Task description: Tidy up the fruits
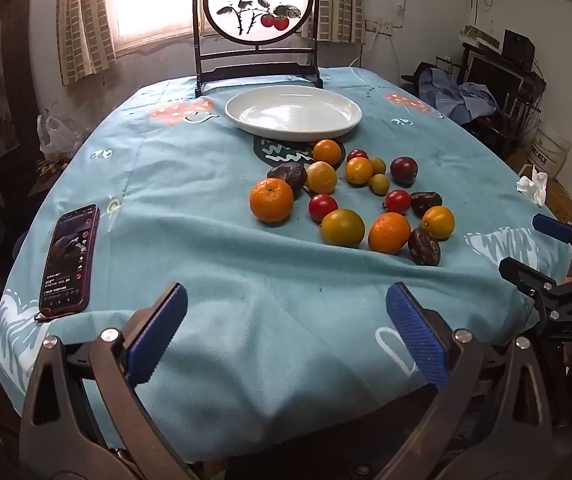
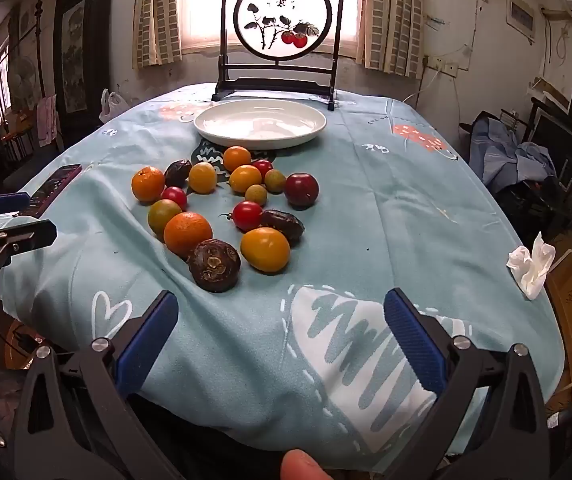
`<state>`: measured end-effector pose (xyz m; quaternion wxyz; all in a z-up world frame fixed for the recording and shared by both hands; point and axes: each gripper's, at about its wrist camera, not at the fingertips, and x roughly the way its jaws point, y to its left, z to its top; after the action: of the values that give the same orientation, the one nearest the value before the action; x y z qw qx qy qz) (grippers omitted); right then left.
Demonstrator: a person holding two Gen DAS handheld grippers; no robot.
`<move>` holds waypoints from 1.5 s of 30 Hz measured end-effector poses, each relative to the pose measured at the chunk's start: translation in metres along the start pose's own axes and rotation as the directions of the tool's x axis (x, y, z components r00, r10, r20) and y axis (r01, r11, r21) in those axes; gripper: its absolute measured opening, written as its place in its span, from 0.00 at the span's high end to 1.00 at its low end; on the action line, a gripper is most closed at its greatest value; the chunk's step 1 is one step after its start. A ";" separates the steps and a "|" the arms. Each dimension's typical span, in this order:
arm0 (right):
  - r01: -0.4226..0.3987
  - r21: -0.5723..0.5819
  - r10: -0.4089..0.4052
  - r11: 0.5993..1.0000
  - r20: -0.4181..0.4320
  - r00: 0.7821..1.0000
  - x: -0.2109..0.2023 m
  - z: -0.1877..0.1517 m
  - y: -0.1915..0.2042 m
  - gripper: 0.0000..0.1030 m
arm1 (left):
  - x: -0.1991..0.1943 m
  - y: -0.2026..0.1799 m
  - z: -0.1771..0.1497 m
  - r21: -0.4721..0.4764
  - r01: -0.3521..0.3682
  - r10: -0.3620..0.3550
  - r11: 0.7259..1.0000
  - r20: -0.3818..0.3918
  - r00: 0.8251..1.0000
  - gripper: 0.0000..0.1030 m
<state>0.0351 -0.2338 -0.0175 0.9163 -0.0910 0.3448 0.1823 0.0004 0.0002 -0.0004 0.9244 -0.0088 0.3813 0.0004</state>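
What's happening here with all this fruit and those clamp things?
A person holds a claw in each hand over a table. The left claw and right claw are both open and empty. The fruits lie loose on the blue tablecloth, and the white plate behind them is still empty.

Bare cloth (image 2: 245,320) across the lower frame, open for passage. Blocked mid-frame by scattered fruits (image 2: 225,208); phone (image 1: 69,258) at left.

Table (image 1: 213,312) in blue cloth, plate (image 1: 293,114), fruits (image 1: 350,200), phone (image 1: 70,258)
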 end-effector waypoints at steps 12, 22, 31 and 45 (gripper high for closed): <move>0.002 0.003 -0.002 1.000 -0.003 1.000 -0.001 0.001 0.000 0.01 | 0.000 0.005 -0.002 -0.023 0.010 -0.010 1.000 0.002 1.000 0.02; 0.008 0.001 -0.008 1.000 -0.008 1.000 0.001 0.000 0.001 0.01 | 0.001 0.003 -0.003 -0.007 -0.003 0.003 1.000 -0.005 1.000 0.02; 0.009 -0.001 -0.009 1.000 -0.009 1.000 0.001 -0.001 0.001 0.01 | 0.001 0.003 -0.004 -0.006 -0.003 0.003 1.000 -0.006 1.000 0.02; 0.010 -0.004 -0.010 1.000 -0.012 1.000 0.002 -0.002 0.003 0.01 | 0.001 0.004 -0.004 -0.007 -0.006 0.006 1.000 -0.006 1.000 0.02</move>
<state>0.0344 -0.2314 -0.0201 0.9149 -0.0958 0.3495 0.1777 -0.0014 0.0037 -0.0038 0.9232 -0.0108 0.3842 0.0041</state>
